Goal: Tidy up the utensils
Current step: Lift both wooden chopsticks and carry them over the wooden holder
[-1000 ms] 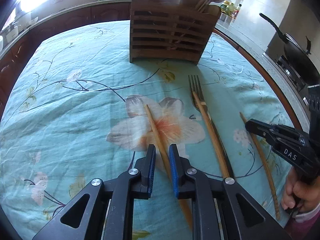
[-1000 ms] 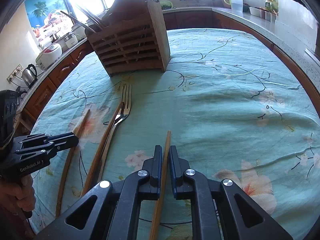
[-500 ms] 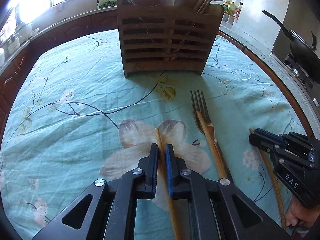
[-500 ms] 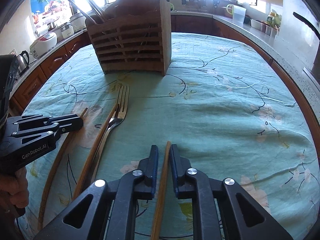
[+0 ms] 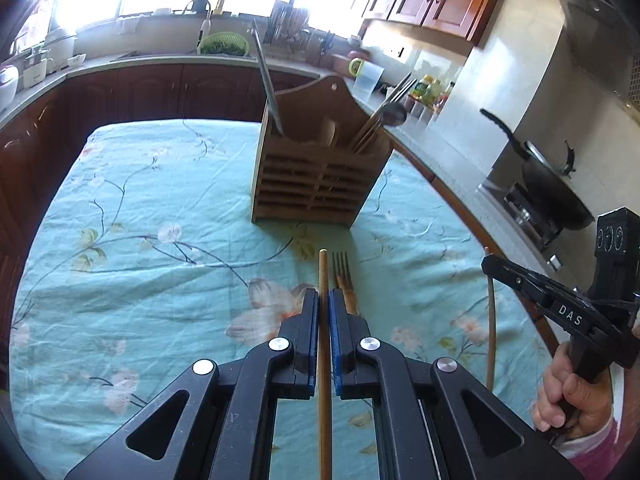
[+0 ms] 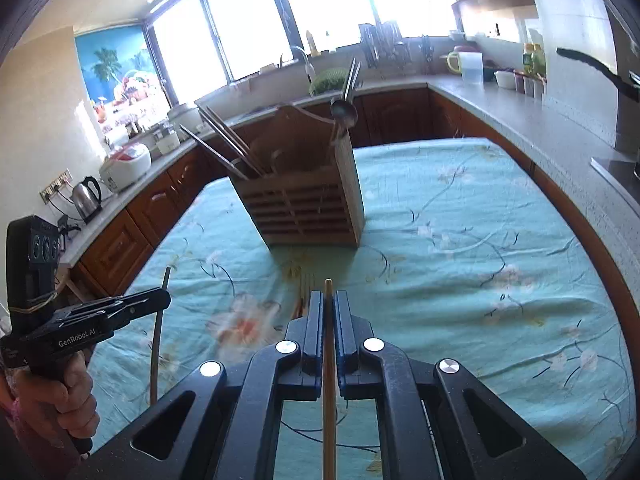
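My left gripper point(image 5: 324, 300) is shut on a wooden chopstick point(image 5: 323, 276), lifted off the floral tablecloth point(image 5: 160, 240). My right gripper point(image 6: 329, 300) is shut on a second chopstick point(image 6: 328, 286), also raised; it appears again at the right of the left wrist view point(image 5: 486, 262) with that chopstick point(image 5: 491, 320) hanging from it. A metal fork point(image 5: 342, 270) and another chopstick point(image 5: 350, 300) lie on the cloth just right of the left fingers. Beyond them stands the slatted wooden utensil holder point(image 5: 316, 184), holding a knife, a ladle and several chopsticks.
Kitchen counters point(image 6: 520, 108) ring the table, with a kettle point(image 6: 86, 198) and rice cooker point(image 6: 126, 164) to the left. A wok on a stove point(image 5: 552, 192) sits at the right. A person's hand point(image 5: 572, 396) grips the right tool's handle.
Both grippers closed on their chopsticks and lifted them off the cloth. Both views have tilted up, so the holder sits lower in frame and the kitchen shows.
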Demonstrator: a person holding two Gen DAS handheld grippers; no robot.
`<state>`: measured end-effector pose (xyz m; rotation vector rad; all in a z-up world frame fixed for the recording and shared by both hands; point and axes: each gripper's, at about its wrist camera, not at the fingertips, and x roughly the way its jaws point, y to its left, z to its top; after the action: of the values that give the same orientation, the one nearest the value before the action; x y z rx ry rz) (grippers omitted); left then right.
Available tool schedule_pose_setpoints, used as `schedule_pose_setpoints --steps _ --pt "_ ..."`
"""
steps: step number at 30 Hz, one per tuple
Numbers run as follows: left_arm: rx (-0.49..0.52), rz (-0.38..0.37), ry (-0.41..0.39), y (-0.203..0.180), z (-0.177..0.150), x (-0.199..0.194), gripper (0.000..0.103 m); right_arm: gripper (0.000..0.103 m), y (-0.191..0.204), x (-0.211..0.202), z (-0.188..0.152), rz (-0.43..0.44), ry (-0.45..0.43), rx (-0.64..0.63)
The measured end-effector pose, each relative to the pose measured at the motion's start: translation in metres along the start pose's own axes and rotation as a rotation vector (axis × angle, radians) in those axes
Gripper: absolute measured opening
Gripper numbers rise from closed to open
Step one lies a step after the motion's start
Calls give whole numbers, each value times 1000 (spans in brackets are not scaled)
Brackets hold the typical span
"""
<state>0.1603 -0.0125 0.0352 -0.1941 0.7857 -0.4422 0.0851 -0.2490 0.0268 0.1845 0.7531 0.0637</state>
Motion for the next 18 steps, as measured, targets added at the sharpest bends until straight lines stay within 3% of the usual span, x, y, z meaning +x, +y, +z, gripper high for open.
schedule_pose_setpoints --steps 9,18 --pt "3 -52 -187 9 5 -90 4 5 14 -70 50 29 -216 -16" --pt "2 -36 -234 8 -4 -100 4 5 15 -67 56 32 -230 -8"
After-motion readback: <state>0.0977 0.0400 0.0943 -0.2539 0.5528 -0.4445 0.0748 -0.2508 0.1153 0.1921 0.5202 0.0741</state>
